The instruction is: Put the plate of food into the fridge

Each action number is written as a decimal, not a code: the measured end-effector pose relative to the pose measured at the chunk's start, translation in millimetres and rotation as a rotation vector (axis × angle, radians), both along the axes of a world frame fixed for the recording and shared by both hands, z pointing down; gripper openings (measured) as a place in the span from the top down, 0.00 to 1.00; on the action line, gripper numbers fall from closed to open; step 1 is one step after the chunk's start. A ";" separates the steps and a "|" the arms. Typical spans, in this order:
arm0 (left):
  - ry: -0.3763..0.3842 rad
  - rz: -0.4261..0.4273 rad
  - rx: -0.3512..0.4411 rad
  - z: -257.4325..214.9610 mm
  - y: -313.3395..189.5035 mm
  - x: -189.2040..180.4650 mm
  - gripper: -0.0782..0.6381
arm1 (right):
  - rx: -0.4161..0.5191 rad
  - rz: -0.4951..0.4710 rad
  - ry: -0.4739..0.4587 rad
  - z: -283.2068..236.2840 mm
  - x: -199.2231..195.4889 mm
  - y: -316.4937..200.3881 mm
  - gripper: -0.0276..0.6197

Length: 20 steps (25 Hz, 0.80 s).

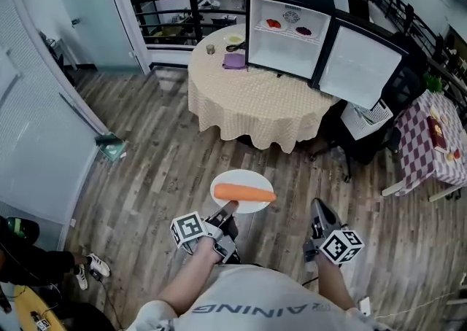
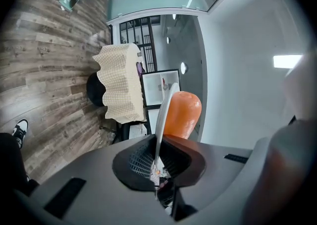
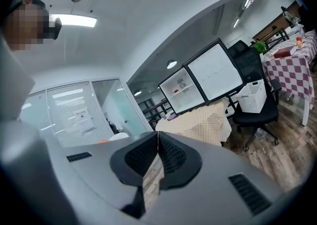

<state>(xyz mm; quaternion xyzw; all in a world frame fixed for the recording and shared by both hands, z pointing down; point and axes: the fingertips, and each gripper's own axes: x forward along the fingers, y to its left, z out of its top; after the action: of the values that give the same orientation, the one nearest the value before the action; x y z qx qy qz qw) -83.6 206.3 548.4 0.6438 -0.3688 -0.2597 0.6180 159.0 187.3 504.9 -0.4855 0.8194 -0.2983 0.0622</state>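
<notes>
A white plate carrying an orange carrot hangs over the wooden floor, held level by its near rim in my left gripper. In the left gripper view the plate is seen edge-on between the jaws, which are shut on it, with the carrot beside it. My right gripper is shut and holds nothing; its pads meet in the right gripper view. The small fridge stands with its door open on a round table ahead; food lies on its upper shelf.
On the round table's far side are a purple item, a small jar and a bowl. A black office chair and a white basket stand right of it. A checked table is far right. A glass wall runs along the left.
</notes>
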 end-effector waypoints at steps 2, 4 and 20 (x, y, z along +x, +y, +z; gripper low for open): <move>0.003 -0.001 0.006 -2.4 -18.8 -13.2 0.86 | -0.011 -0.008 0.007 0.6 -17.3 -19.2 0.92; 0.005 -0.002 0.006 -2.9 -36.1 -26.1 0.86 | -0.020 -0.017 0.012 1.0 -33.5 -38.6 0.92; 0.005 -0.019 -0.023 9.9 -136.4 -69.3 0.86 | -0.041 -0.025 0.014 12.7 -74.5 -145.9 0.92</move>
<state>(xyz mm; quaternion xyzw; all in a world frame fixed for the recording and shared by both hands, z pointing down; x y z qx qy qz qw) -152.9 69.9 558.4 0.6327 -0.3762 -0.2631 0.6237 84.6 41.4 517.5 -0.4787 0.8194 -0.3123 0.0426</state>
